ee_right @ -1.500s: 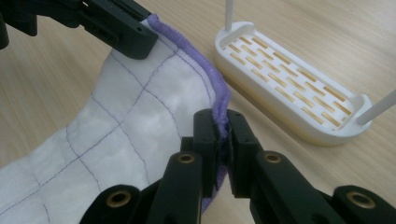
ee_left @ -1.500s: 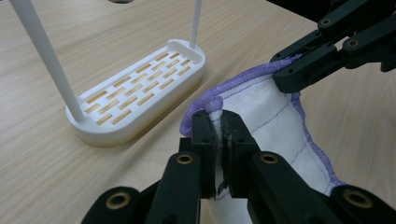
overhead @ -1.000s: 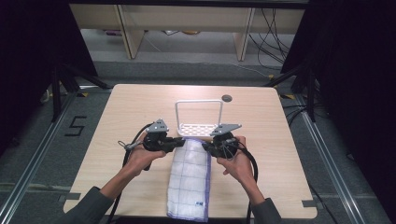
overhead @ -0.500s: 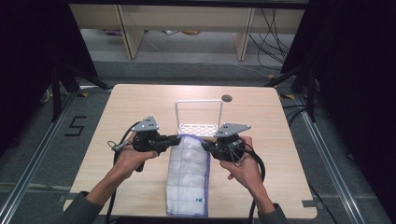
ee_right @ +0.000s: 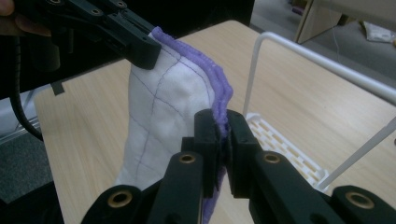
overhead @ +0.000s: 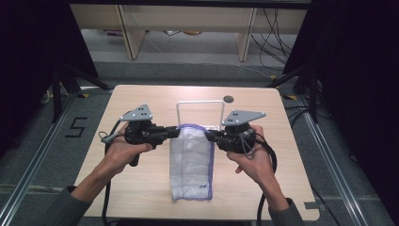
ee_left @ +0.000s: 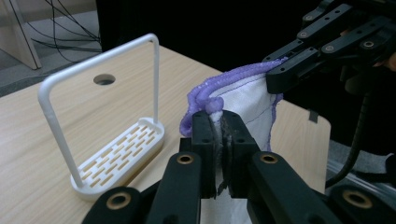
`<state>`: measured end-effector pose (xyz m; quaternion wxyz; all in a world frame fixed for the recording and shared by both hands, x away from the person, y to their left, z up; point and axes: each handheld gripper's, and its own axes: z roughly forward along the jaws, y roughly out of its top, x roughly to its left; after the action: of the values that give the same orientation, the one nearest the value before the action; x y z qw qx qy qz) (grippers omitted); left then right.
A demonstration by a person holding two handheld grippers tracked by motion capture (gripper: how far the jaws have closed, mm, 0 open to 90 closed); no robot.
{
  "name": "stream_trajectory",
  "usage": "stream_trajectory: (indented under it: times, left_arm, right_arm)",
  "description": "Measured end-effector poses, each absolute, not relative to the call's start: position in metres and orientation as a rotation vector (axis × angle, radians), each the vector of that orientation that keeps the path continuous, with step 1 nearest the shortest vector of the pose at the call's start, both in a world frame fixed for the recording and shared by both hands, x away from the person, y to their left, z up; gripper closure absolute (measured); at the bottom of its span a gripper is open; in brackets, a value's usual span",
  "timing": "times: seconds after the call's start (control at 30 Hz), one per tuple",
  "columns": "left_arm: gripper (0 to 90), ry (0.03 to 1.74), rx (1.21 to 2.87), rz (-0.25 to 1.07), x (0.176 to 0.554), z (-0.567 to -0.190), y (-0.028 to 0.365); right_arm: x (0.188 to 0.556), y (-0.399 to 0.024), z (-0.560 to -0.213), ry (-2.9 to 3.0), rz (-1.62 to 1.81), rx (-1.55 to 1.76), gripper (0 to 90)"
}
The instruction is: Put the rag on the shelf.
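– High view first: where is the white quilted cloth with the purple stitched edge [overhead: 192,162]?

– It hangs between the two grippers, over the middle of the light wooden table [overhead: 141,99]. Its top edge is stretched from one gripper to the other, and its lower end lies on the table near the person's side.

– What does the left gripper [overhead: 175,132] do?

– Its jaws are pressed together on the top left corner of the cloth. In the left gripper view the purple edge [ee_left: 212,91] comes out just above the two black pads, and the white fabric goes down between them.

– And the right gripper [overhead: 208,135]?

– The same on the top right corner. In the right gripper view its jaws pinch the purple edge [ee_right: 219,91], and the cloth hangs to the left of them.

– Anything near the cloth?

– Yes, the white wire-frame rack with a slotted base [overhead: 200,104] stands upright just behind it, farther from the person. I cannot tell whether the cloth touches it.
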<state>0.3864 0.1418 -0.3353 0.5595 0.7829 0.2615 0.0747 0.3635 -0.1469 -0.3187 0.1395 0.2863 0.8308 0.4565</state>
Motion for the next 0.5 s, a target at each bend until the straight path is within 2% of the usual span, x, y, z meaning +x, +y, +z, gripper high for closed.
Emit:
stream_trajectory:
  times: [0.17,0.5]
  left_arm:
    - [84.7,0.607,1.845,0.199,0.393,-0.317,0.138]
    - [84.8,0.665,1.838,0.215,0.424,-0.299,0.137]
  right_arm:
    - [0.365,-0.15,-0.3,2.356,1.338,0.806,85.1]
    - [0.392,-0.152,-0.282,2.313,1.35,0.843,85.1]
